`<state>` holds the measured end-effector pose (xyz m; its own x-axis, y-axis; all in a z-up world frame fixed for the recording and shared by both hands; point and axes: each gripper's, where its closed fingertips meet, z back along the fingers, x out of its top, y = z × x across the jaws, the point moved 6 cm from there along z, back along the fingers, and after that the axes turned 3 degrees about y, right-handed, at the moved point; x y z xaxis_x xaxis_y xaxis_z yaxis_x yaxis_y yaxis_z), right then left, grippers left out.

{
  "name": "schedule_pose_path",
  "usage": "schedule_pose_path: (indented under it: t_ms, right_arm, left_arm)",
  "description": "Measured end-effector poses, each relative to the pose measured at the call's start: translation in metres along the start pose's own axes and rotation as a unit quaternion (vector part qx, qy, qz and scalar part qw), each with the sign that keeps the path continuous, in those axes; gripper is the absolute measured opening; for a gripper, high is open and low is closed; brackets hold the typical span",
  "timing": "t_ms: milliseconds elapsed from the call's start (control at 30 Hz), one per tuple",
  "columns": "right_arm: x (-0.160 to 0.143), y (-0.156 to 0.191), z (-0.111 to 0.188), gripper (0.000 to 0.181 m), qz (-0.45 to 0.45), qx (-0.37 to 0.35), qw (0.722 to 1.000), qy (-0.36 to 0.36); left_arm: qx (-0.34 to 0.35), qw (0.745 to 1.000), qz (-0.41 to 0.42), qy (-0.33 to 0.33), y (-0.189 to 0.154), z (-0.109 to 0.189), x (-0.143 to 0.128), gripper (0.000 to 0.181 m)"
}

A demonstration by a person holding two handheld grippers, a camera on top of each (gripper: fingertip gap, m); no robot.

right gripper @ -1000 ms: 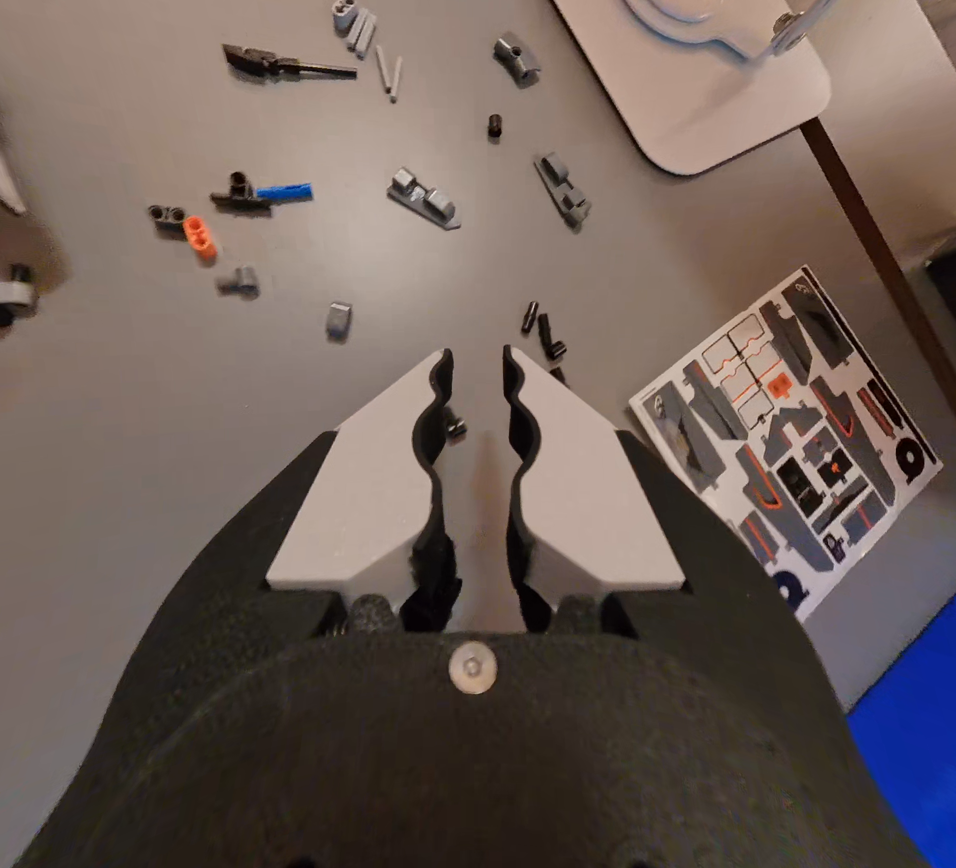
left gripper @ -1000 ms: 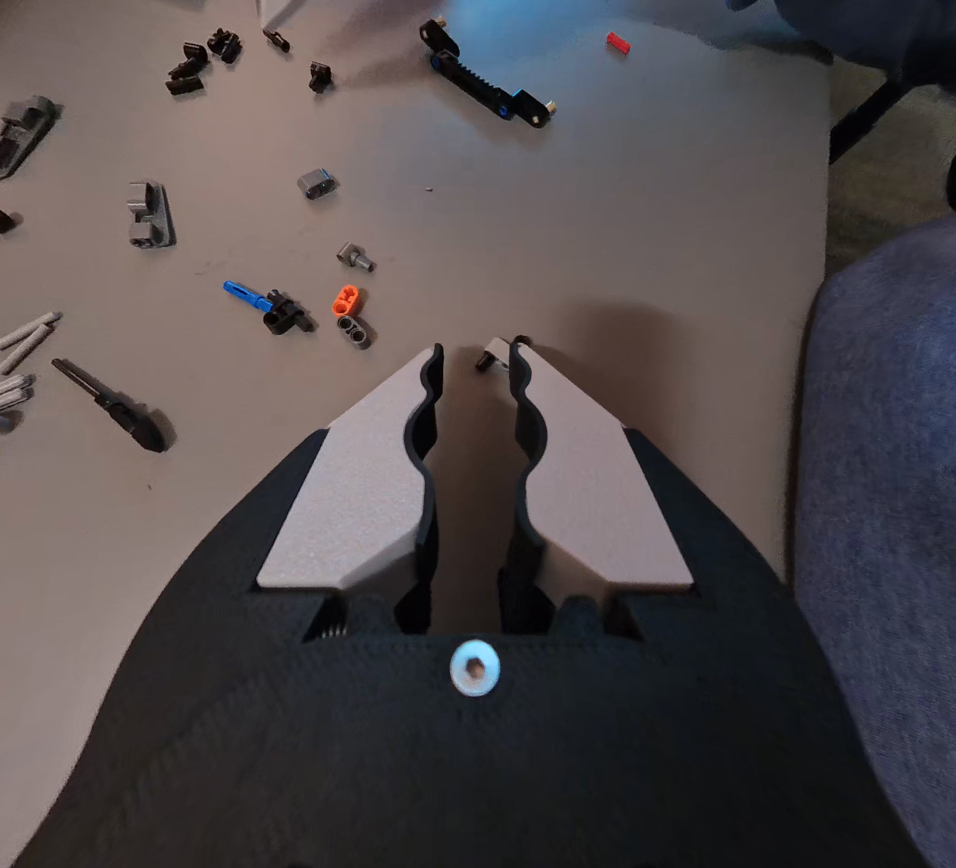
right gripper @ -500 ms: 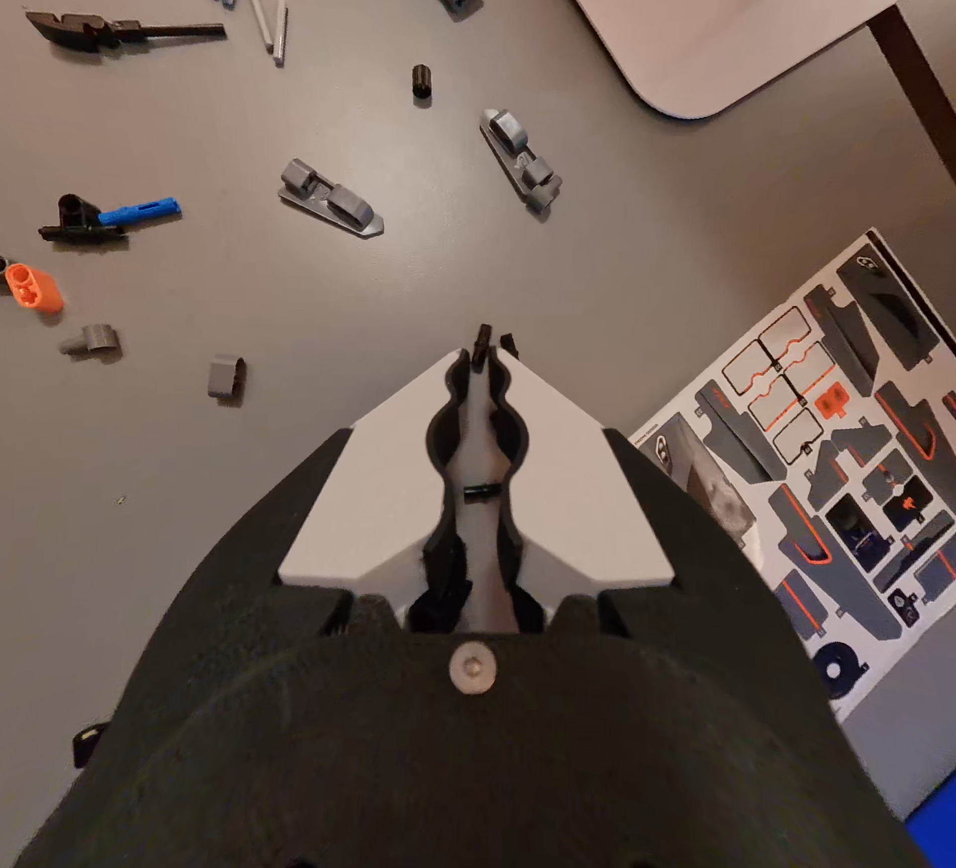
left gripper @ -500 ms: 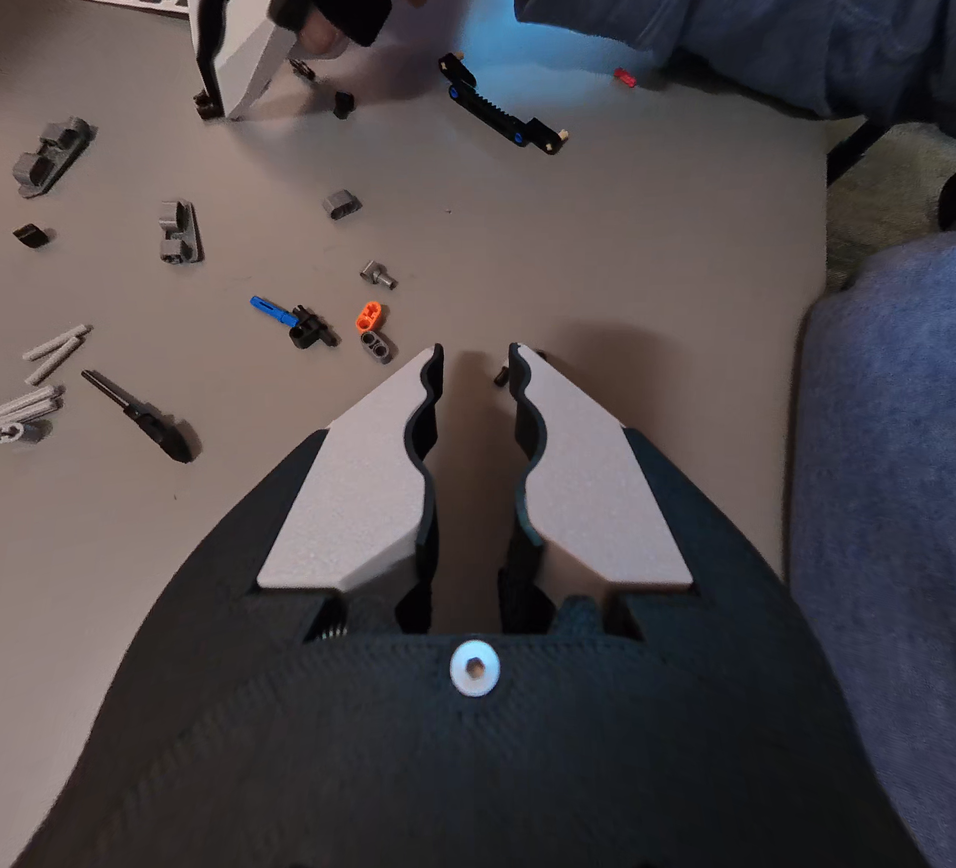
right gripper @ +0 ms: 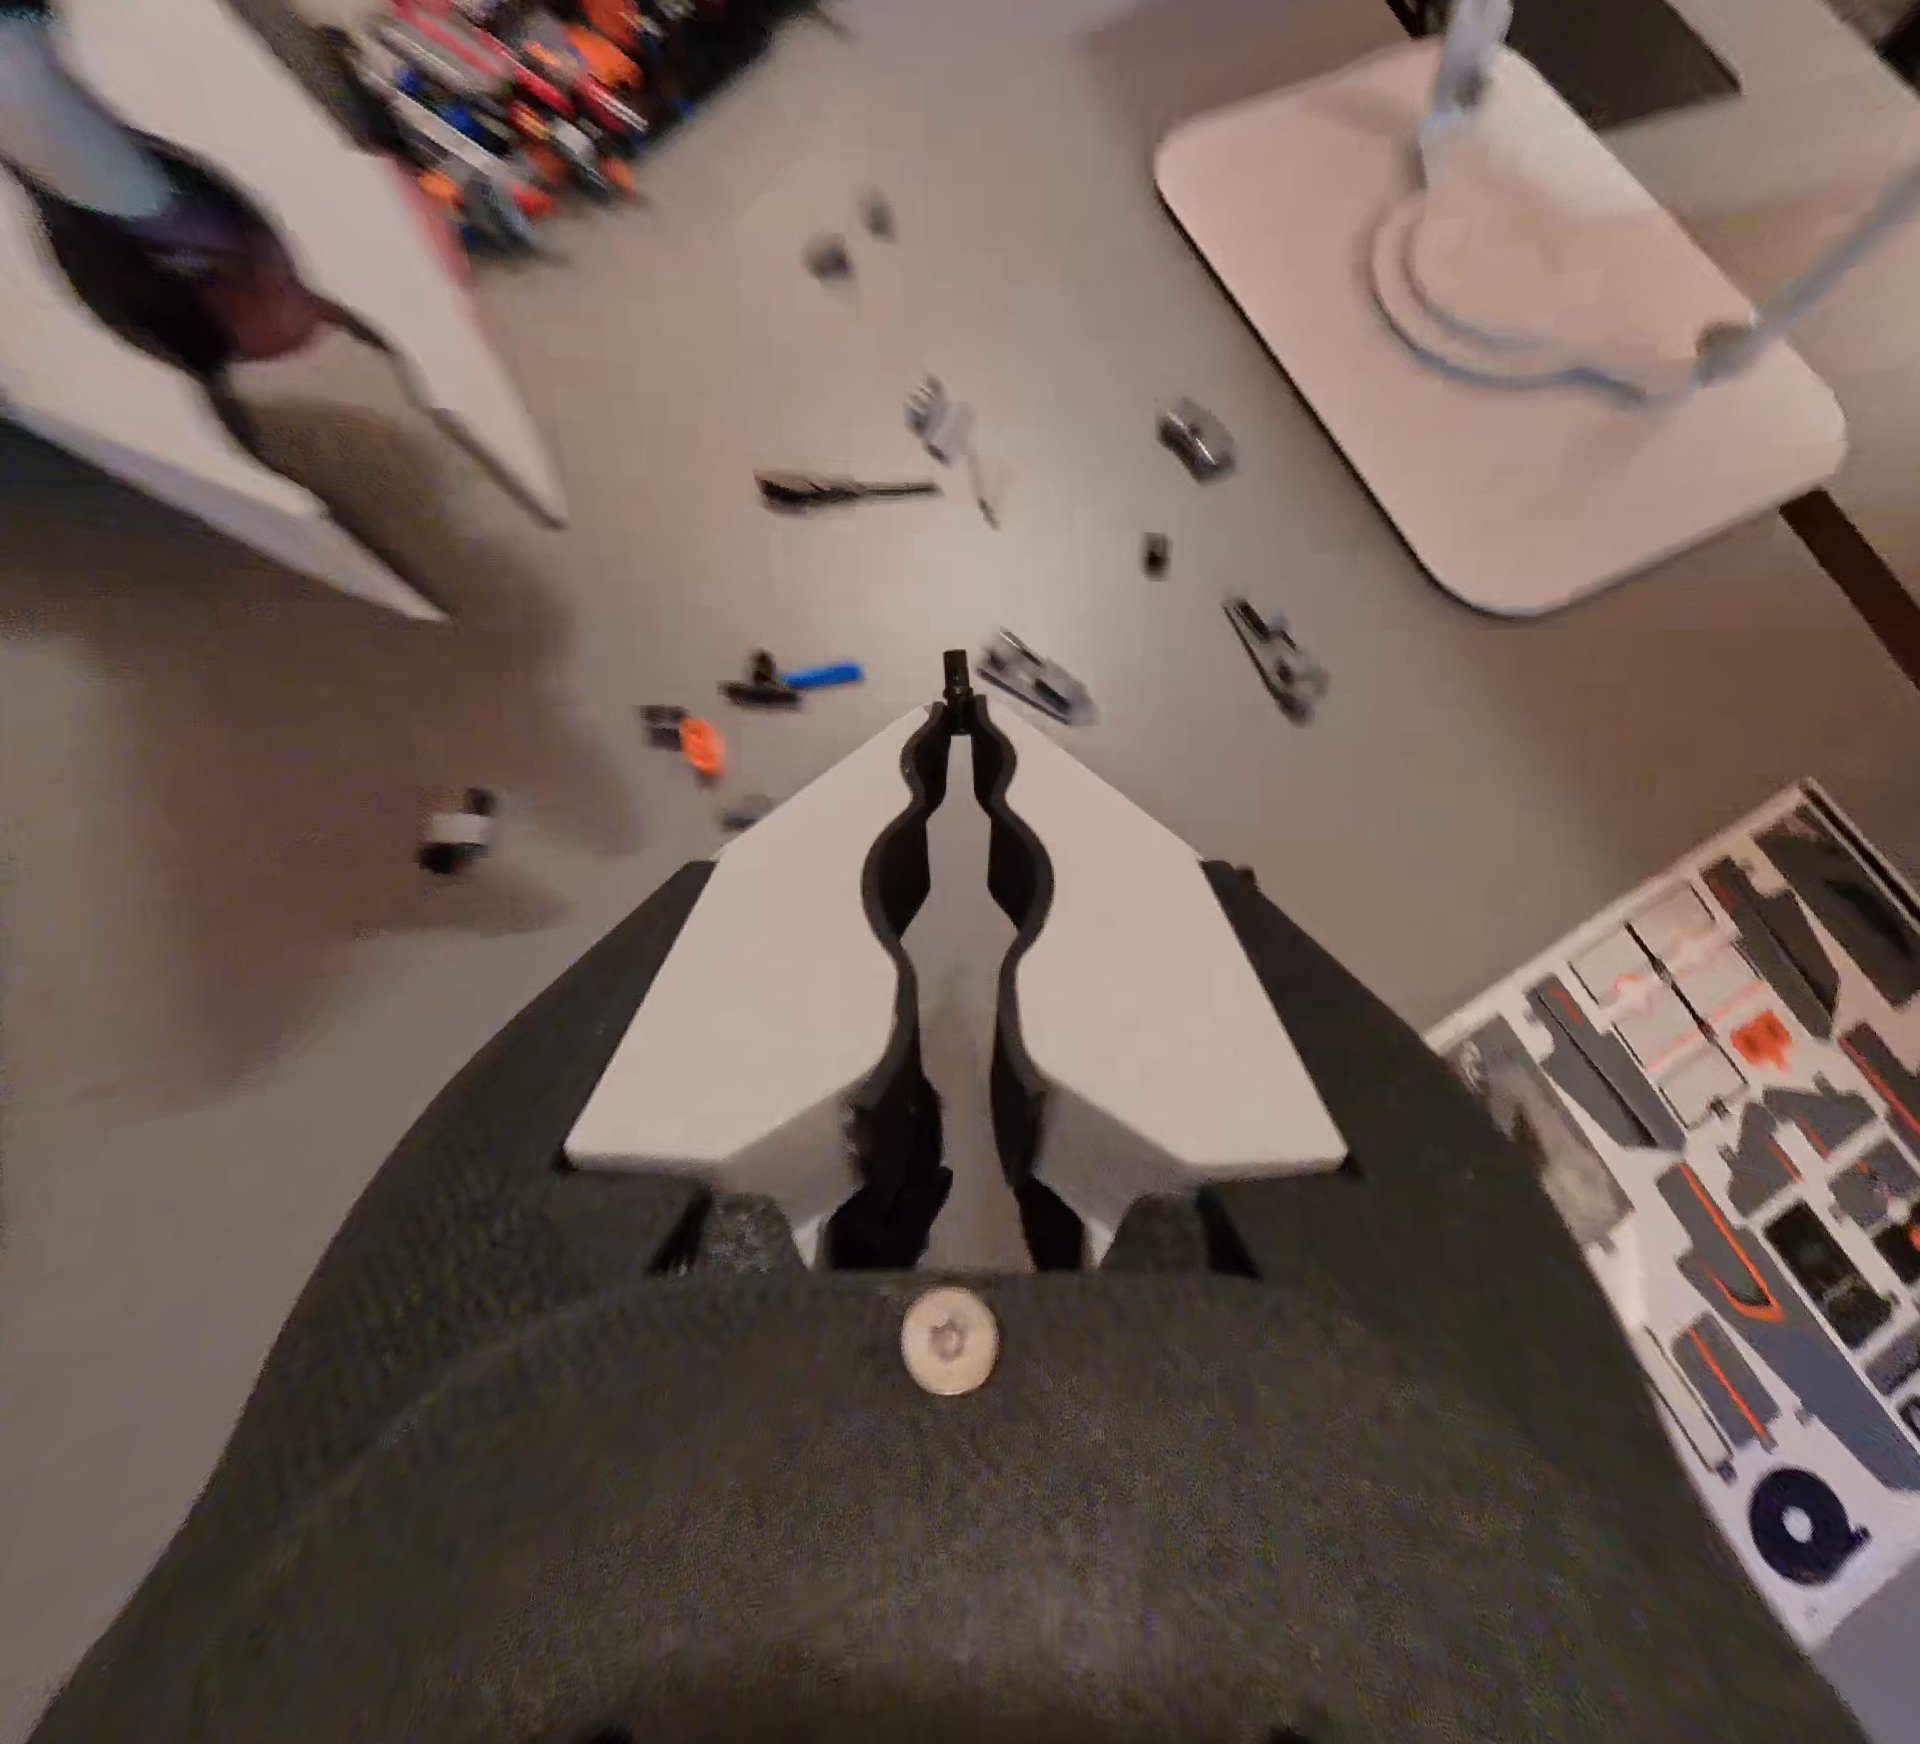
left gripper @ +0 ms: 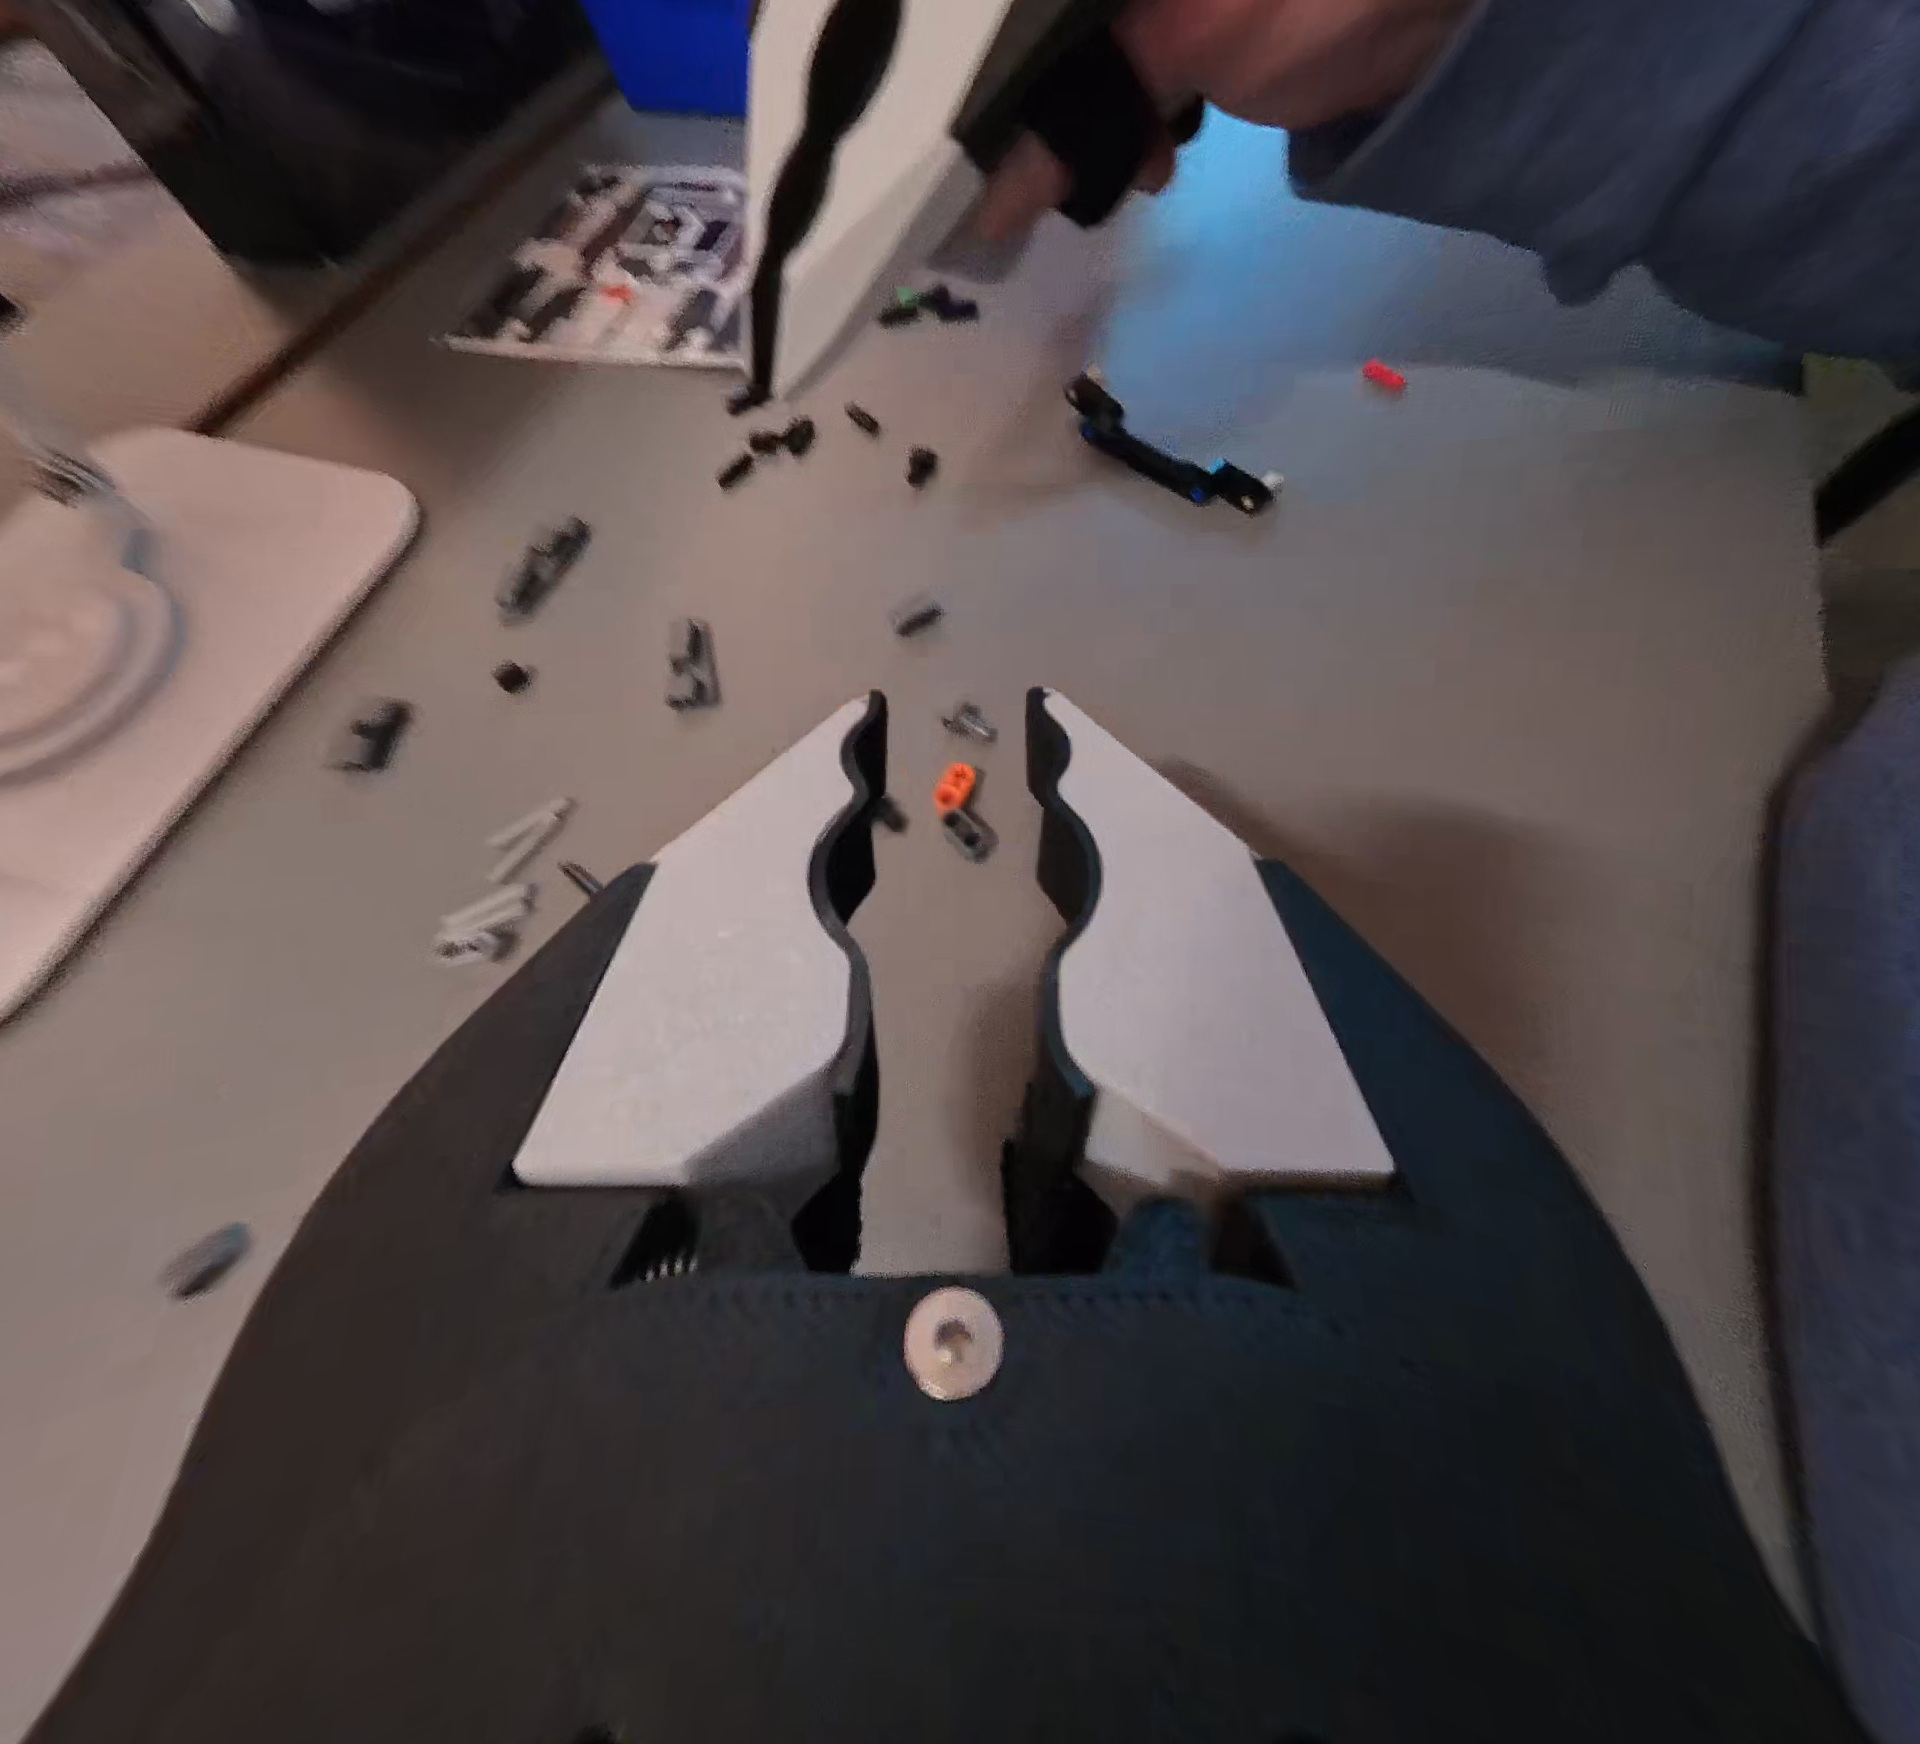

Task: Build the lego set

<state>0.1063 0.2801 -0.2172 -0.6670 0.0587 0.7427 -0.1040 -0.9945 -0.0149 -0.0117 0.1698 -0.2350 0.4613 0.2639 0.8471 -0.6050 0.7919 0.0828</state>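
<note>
My right gripper [right gripper: 956, 715] is shut on a small black pin [right gripper: 955, 678] that sticks out past its tips, lifted above the grey table. It also shows in the left wrist view [left gripper: 764, 390], tip down over a cluster of black pins [left gripper: 774, 445]. My left gripper [left gripper: 956, 707] is open and empty, held above the table; between its fingers I see an orange connector [left gripper: 956, 785] and a small grey piece [left gripper: 968, 724]. It also shows at the left of the right wrist view [right gripper: 416, 406]. A black beam with blue pins [left gripper: 1169, 458] lies far right.
A sticker sheet [right gripper: 1714, 1123] lies right. A white lamp base [right gripper: 1496, 333] stands at the back right. A pile of coloured parts [right gripper: 582, 32] lies at the back. Loose grey and black pieces, a blue pin [right gripper: 821, 674] and a red piece [left gripper: 1382, 375] are scattered around. Across from one pair of fingers to the other is roughly 10 cm.
My right gripper closed on a black pin and lifted it off the table. My left gripper moved forward and tilted up; the orange connector now shows between its fingers.
</note>
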Motion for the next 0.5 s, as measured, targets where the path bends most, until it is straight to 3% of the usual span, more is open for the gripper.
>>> schedule_pose_path:
  t_ms: [233, 500]
  right_arm:
    - [0.047, 0.059, 0.021, 0.001, 0.002, 0.099, 0.993, -0.069]
    - [0.072, 0.084, 0.024, 0.001, -0.019, 0.161, 0.981, -0.103]
  left_arm:
    - [0.079, 0.991, -0.082, -0.066, 0.005, 0.026, 0.036, 0.03]
    - [0.131, 0.973, -0.169, -0.085, 0.004, 0.054, 0.053, 0.029]
